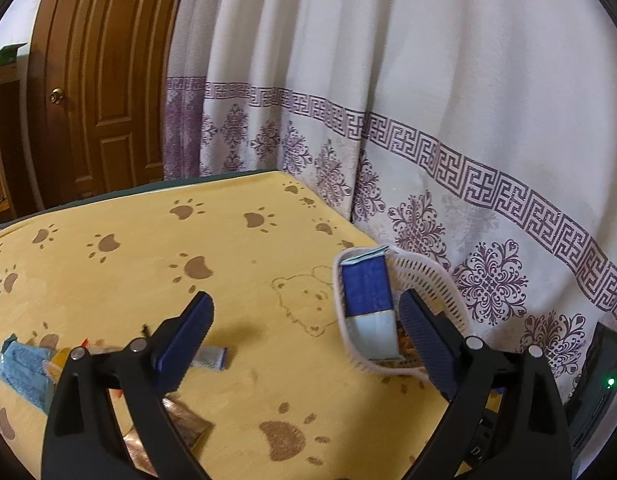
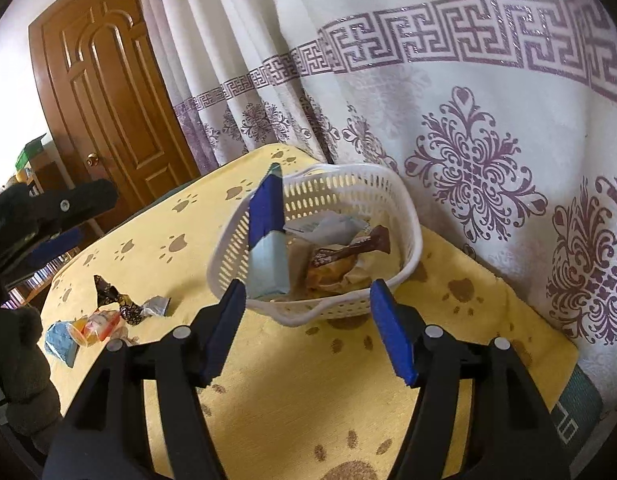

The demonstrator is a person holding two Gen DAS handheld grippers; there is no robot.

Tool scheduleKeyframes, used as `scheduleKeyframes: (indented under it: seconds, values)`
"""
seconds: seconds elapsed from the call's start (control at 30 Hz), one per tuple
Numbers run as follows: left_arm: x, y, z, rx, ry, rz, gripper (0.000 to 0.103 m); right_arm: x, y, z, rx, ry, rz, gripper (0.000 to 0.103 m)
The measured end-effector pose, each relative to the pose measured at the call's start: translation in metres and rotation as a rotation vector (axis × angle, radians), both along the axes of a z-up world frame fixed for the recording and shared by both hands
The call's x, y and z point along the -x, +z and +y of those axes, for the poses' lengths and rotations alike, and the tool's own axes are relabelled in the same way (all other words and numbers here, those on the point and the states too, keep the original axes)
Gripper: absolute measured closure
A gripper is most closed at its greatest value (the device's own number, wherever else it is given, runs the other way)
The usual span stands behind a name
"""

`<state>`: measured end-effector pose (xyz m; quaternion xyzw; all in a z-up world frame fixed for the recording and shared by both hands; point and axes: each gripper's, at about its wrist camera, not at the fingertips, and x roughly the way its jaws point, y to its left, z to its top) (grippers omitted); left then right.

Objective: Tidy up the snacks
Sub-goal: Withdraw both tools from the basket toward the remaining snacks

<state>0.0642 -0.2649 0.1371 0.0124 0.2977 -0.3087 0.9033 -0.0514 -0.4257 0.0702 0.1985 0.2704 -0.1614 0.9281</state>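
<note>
Meanwhile, loose snacks (image 2: 104,316) lie on the desk (image 2: 268,380), left of the white basket (image 2: 404,200) | left hand-held gripper (image 1: 304,328) released, empty, nearer them | right hand-held gripper (image 2: 304,320) released, empty, facing the basket | blue-and-white box (image 2: 266,240) stands on end inside.

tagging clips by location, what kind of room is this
Most likely a room in a home: a panelled wooden door, a long patterned curtain, and a table under a paw-print cloth with a snack basket.
</note>
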Motion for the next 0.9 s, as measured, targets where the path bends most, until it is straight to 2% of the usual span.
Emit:
scheduleKeyframes:
  seconds: [0.37,0.67,0.9]
  values:
    - [0.002,0.003,0.051,0.005,0.096,0.002,0.010,-0.006,0.011,0.029,0.036,0.035,0.006,0.032]
    - [0.003,-0.002,0.091,-0.022,0.178,-0.008,0.010,-0.013,0.015,0.059,0.039,0.095,0.012,0.032]
    - [0.006,-0.001,0.119,-0.050,0.245,-0.061,0.010,-0.021,0.016,0.084,0.034,0.151,0.023,0.032]
